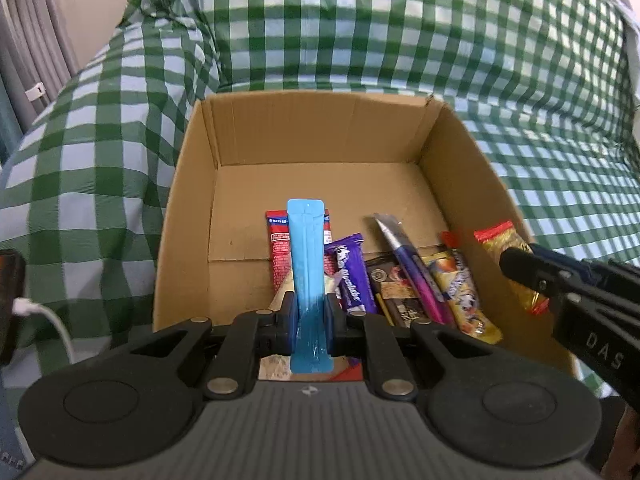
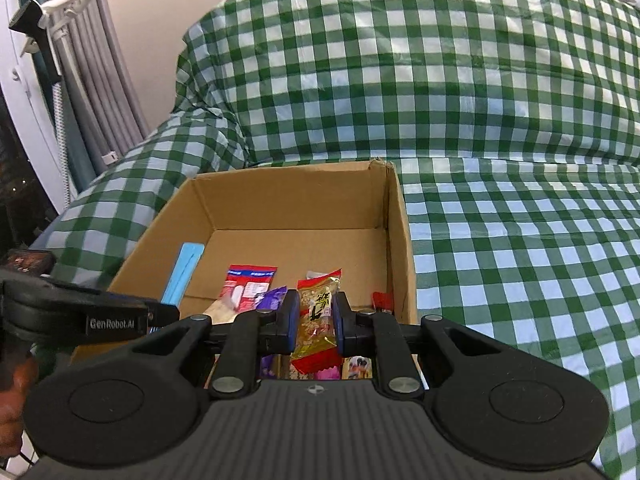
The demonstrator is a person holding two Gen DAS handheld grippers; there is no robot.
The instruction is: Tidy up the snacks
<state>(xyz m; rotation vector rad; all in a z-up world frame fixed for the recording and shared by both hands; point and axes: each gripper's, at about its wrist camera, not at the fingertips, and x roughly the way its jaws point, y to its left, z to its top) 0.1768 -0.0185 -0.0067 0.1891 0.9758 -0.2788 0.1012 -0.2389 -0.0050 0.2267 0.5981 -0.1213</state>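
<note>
— Green-and-white checked cloth [image 1: 400, 40] drapes the sofa; what sits on it?

— An open brown cardboard box [image 1: 320, 136], with wrapped snacks lying along its near side, among them a purple chocolate bar [image 1: 350, 276].

— And each hand-held gripper?

— Both are over the box. The left hand-held gripper [image 1: 311, 312] is clamped on a long light-blue sachet [image 1: 306, 248]; the right hand-held gripper [image 2: 316, 320] pinches a red-and-gold peanut bar packet [image 2: 318, 316].

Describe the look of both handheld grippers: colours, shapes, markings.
Both are matte black with ribbed grey bodies, round side discs, silver pivot pins and blue finger pads. The left gripper reads "GenRobot.AI" along its side; the right gripper shows "DAS".
</note>
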